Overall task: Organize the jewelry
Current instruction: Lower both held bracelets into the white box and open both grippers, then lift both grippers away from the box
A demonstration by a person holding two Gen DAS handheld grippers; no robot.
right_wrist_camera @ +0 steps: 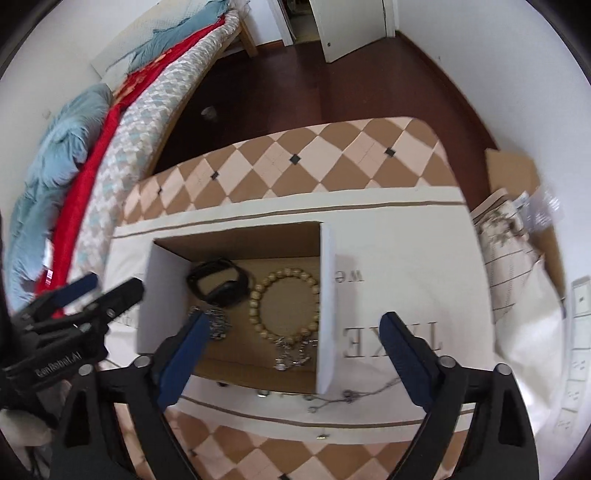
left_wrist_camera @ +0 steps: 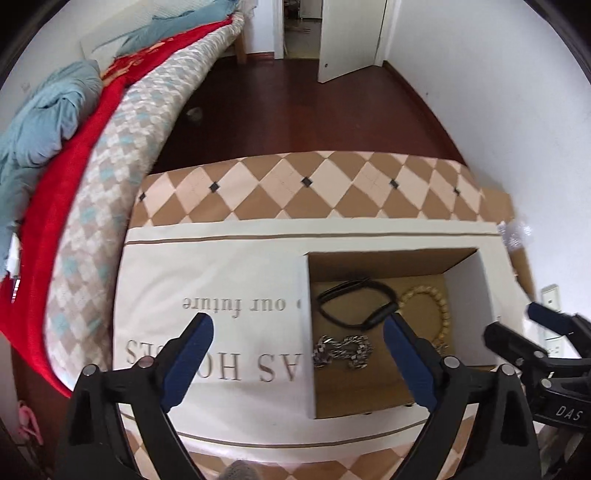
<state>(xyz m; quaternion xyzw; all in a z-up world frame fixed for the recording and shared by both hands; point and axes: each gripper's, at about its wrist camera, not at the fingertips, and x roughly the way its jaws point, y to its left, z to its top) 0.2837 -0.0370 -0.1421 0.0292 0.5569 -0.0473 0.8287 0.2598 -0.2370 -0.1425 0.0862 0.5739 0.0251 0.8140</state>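
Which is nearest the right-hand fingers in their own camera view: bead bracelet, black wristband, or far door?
1. Bead bracelet, between the fingers, in the box.
2. Black wristband, behind it, to the left.
3. Door, across the room.

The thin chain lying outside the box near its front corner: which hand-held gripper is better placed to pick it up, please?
Probably the right hand-held gripper: open, and the thin chain lies just below its fingers. The left hand-held gripper is over the box's left wall.

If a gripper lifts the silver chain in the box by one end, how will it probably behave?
The silver chain lies bunched in loose folds, so it is probably floppy and would unfold and hang. Its metal links look thick, so perhaps heavy for its size. Smooth links may slip between the jaws. It lies close to the black band and might snag it.
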